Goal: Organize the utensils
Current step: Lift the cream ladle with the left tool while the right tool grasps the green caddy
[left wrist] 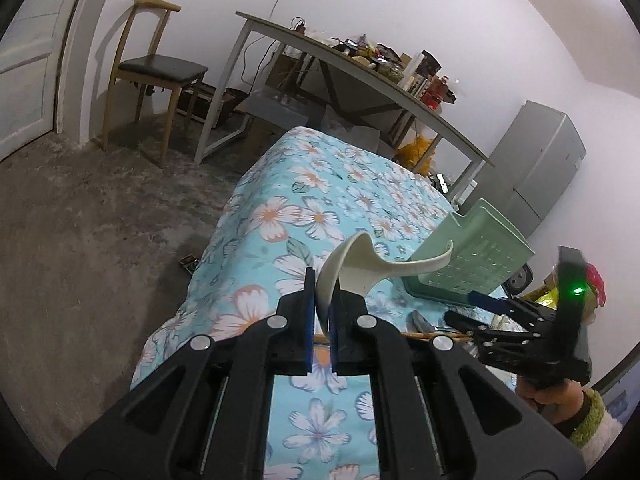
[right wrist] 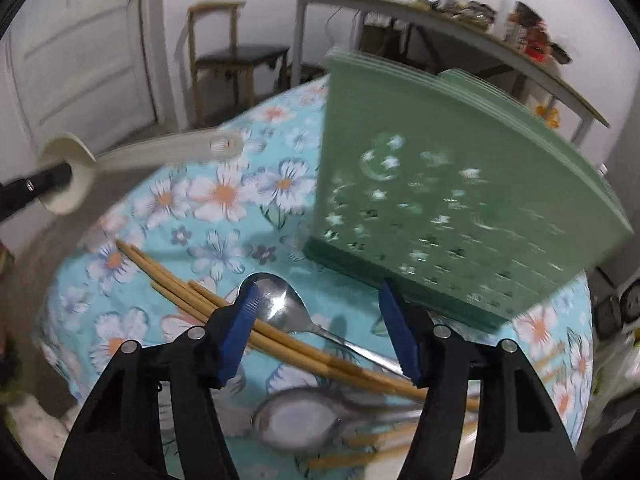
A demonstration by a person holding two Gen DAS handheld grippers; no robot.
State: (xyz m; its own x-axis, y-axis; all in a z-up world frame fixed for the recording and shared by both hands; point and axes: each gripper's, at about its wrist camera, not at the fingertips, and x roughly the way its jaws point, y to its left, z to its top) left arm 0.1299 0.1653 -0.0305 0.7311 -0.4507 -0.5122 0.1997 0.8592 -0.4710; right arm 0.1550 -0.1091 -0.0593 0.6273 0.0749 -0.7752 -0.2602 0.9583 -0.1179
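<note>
My left gripper (left wrist: 322, 292) is shut on the bowl of a cream plastic spoon (left wrist: 360, 268), held above the floral cloth; the spoon also shows in the right wrist view (right wrist: 132, 156) at the left. My right gripper (right wrist: 320, 300) is open and empty, hovering over a metal spoon (right wrist: 280, 304) and several wooden chopsticks (right wrist: 192, 288). A second metal spoon (right wrist: 296, 420) lies nearer, blurred. The green perforated utensil holder (right wrist: 440, 200) stands just beyond the right gripper; it also shows in the left wrist view (left wrist: 476, 252).
The table has a blue floral cloth (left wrist: 312, 208). Beyond it stand a wooden chair (left wrist: 156, 68), a cluttered long desk (left wrist: 360, 68) and a grey fridge (left wrist: 540, 164). Bare concrete floor (left wrist: 80, 240) lies to the left.
</note>
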